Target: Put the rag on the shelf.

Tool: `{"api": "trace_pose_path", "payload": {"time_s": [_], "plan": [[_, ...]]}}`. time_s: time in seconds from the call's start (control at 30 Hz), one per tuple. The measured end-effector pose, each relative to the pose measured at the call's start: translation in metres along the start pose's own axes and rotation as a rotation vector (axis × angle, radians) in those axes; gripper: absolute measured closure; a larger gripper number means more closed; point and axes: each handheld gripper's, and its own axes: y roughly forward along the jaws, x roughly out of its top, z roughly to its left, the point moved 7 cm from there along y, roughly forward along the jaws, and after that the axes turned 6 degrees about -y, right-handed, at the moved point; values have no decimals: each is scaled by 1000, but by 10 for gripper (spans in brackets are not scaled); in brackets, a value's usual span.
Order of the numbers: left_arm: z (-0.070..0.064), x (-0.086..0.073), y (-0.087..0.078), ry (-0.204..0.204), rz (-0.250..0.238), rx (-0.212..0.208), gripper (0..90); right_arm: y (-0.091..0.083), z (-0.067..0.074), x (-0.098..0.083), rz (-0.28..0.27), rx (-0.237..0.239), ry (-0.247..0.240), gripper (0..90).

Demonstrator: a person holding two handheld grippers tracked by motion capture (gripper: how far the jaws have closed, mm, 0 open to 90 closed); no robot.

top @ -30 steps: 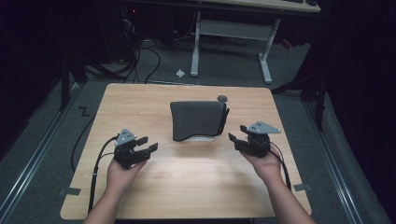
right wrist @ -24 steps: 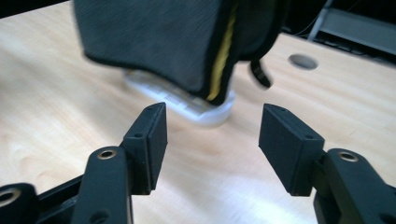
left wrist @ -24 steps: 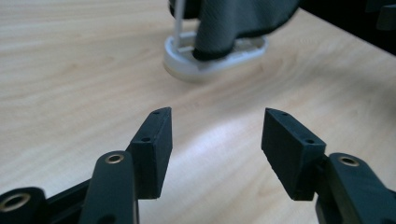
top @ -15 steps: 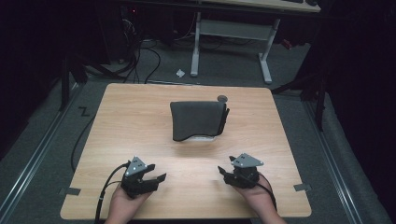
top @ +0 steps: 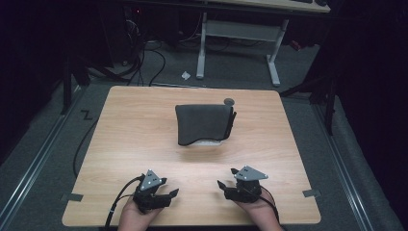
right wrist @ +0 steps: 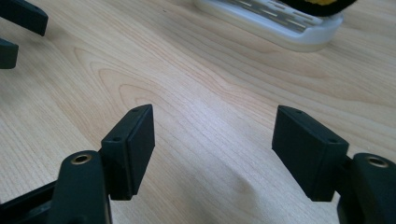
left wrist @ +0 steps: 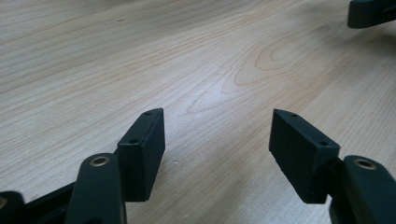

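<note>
Resting Both Hand-Held Grippers Short Of The Pouch

Both jaws had just been opening, nothing between them. Left hand-held gripper (top: 169,193) and right hand-held gripper (top: 225,185) sat near the tabletop (top: 130,139) edge; the dark pouch (top: 202,123) lay ahead, centred, right marginally nearer.

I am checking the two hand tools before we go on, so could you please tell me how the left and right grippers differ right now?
The left gripper lies nearer the table's front edge; the right gripper lies slightly farther in. The right gripper points toward the white tray under the dark cloth; the left gripper faces bare wood. Both are open, empty.
</note>
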Motion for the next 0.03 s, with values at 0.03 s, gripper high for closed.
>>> {"api": "trace_pose_path", "payload": {"time_s": [0.03], "plan": [[0,0,0,-6,-4,0,364,-1,-2,0,0,3,15,265]]}}
